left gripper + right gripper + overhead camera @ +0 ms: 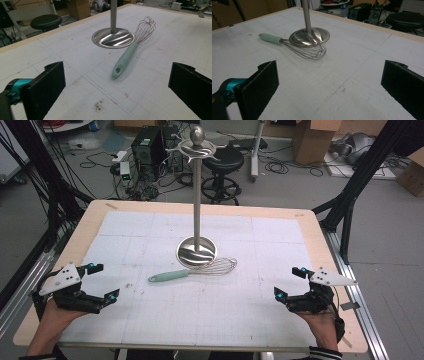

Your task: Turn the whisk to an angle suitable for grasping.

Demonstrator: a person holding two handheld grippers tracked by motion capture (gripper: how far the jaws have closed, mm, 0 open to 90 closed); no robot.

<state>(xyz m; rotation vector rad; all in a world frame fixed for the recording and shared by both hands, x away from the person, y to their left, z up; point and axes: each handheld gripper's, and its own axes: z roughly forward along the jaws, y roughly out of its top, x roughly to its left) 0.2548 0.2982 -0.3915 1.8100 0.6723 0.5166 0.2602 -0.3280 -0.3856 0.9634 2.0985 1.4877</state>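
A whisk (192,270) with a mint-green handle (125,60) and wire head (308,48) lies flat on the white mat, its wires beside the round base of a tall steel utensil stand (197,195). The stand's hooks at the top are bare. My left gripper (102,281) rests near the table's left front, jaws wide open, nothing between them. My right gripper (291,282) rests at the right front, also open and holding nothing. Both are well apart from the whisk. The stand's base (113,38) (310,36) is seen ahead of both grippers.
The white gridded mat (150,315) covers a wooden table (320,235). Black frame legs (360,175) stand beside the table. Behind it are a black stool (223,167), computer boxes (147,145) and cardboard boxes (312,140) on the floor.
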